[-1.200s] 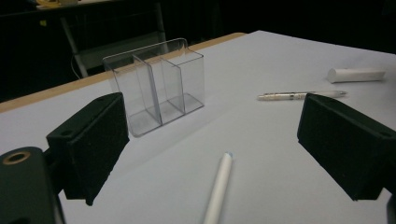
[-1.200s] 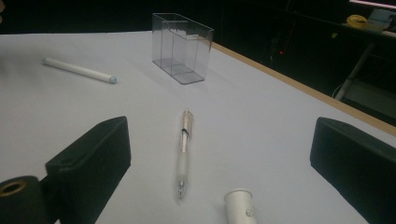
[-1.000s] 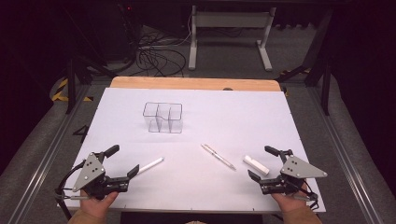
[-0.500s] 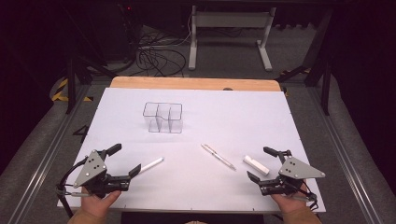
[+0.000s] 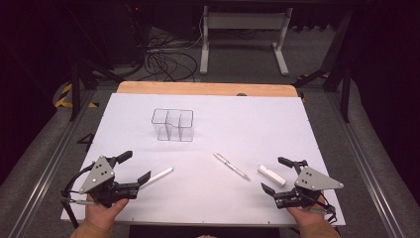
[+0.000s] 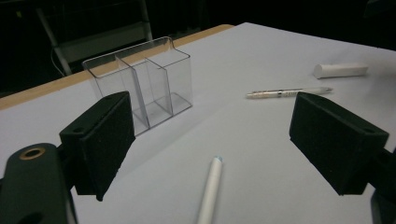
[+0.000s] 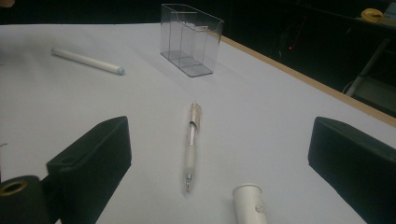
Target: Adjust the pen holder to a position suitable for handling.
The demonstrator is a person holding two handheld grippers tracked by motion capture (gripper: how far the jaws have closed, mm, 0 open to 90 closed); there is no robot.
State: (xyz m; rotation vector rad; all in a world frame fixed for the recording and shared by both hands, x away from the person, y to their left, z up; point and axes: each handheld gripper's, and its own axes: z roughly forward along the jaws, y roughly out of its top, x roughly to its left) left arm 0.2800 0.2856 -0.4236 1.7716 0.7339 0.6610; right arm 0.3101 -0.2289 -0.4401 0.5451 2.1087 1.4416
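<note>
Dark room, grey floor (image 5: 237, 74). White table sheet (image 5: 247, 119) with wooden far edge (image 5: 198, 88). Tangled black cables (image 5: 166, 62) and a grey metal stand (image 5: 242, 22) behind.

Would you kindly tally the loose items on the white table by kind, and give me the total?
White marker pens: 1, between the left gripper's open fingers
Clear ballpoint pens: 1
Short white cylinders: 1, by the right gripper
Clear three-compartment organisers: 1
Total: 4
</note>
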